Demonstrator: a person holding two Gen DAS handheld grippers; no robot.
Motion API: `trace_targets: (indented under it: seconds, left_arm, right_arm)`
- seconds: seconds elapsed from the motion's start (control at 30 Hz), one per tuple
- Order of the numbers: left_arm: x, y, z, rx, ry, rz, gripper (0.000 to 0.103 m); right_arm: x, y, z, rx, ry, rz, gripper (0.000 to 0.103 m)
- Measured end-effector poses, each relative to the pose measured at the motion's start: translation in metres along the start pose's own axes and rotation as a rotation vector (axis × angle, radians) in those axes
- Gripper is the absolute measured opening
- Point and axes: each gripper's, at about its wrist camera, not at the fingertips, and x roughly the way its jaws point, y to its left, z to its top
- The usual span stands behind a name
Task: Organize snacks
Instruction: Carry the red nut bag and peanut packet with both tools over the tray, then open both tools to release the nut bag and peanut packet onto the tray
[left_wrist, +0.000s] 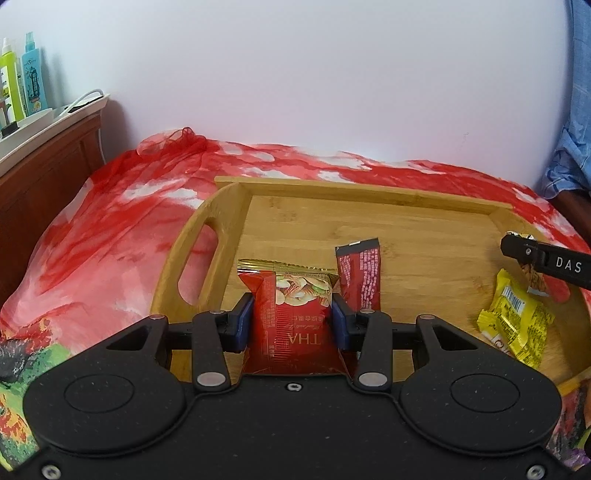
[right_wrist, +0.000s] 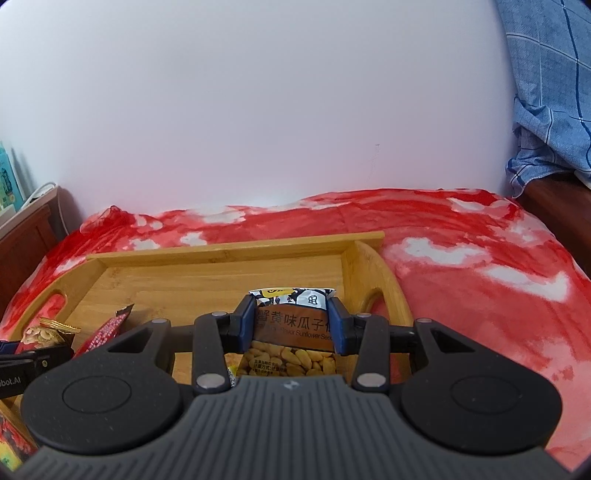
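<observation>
Nearest to us in the left wrist view, the left gripper (left_wrist: 294, 321) has its blue fingers (left_wrist: 242, 322) clamped on the sides of a red nut packet (left_wrist: 295, 325), whose printed end points away from us beyond the fingertips. Just past the right-hand finger a dark red sachet (left_wrist: 360, 275) stands tilted on the wooden tray (left_wrist: 369, 206), close to the held packet; we cannot tell whether the two touch. Well off to the right of these fingers a yellow snack packet (left_wrist: 517, 326) lies on the tray floor, with the tip of the right gripper above it. The tray rests on a red and white blanket (left_wrist: 110, 251) spread over the bed. In the right wrist view, the right gripper (right_wrist: 291, 325) has its fingers (right_wrist: 337, 326) pressed against both edges of a sunflower seed packet (right_wrist: 291, 325), brown-banded with a clear window of seeds near us. It hangs over the tray (right_wrist: 221, 254) near its right-hand handle. To the left of these fingers we see the dark red sachet (right_wrist: 107, 328) and, at the picture's edge, the nut packet in the left gripper.
</observation>
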Motion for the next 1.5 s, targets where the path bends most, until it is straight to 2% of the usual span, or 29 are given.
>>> trace_targets:
  seconds: [0.77,0.93,1.07,1.2,1.3,1.5]
  left_arm:
    - [0.006,-0.001,-0.004,0.007,0.003,0.009,0.041]
    - [0.005,0.001,-0.004,-0.001,0.010,0.009,0.043]
    - [0.001,0.005,-0.004,-0.011,0.009,0.014,0.056]
    - [-0.013,0.006,-0.003,0.000,-0.013,0.017,0.068]
    - [-0.026,0.007,-0.003,0.007,-0.024,0.002,0.078]
    - [-0.055,0.009,-0.007,0.008,-0.028,-0.008,0.082]
  right_arm:
    - [0.005,0.000,-0.002,0.001,0.023,-0.001,0.047]
    - [0.001,0.001,-0.001,0.002,0.003,-0.001,0.066]
    - [-0.007,0.004,0.003,0.003,-0.021,0.006,0.071]
    - [-0.020,0.011,0.005,-0.035,-0.058,0.002,0.084]
    - [-0.030,0.016,0.005,-0.062,-0.077,0.006,0.086]
    - [-0.061,0.029,-0.002,-0.093,-0.112,0.006,0.090]
